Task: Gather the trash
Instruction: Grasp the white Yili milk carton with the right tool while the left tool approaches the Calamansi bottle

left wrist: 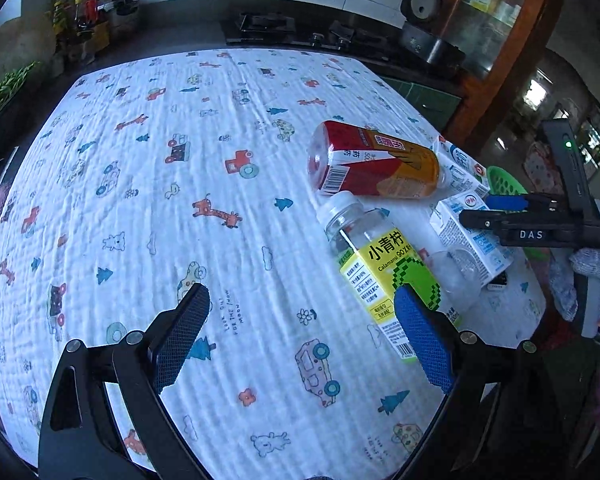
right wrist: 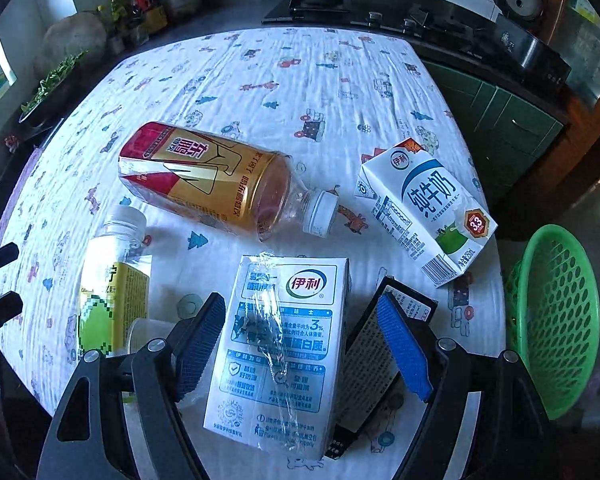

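Observation:
Trash lies on a table with a cartoon-print cloth (left wrist: 180, 200). A red and gold tea bottle (left wrist: 374, 160) (right wrist: 208, 178) lies on its side. A clear bottle with a yellow-green label (left wrist: 384, 264) (right wrist: 108, 280) lies near it. One white milk carton (right wrist: 284, 348) (left wrist: 472, 236) lies flat between the open fingers of my right gripper (right wrist: 304, 344). A second milk carton (right wrist: 424, 204) lies beyond. My left gripper (left wrist: 300, 320) is open and empty, its right finger over the yellow-green bottle's label.
A green perforated basket (right wrist: 556, 320) (left wrist: 504, 184) stands off the table's right edge. A black flat item (right wrist: 380, 344) lies under the right finger. A clear plastic cup (left wrist: 456, 276) lies by the bottle. A kitchen counter with a stove (right wrist: 320, 4) runs behind.

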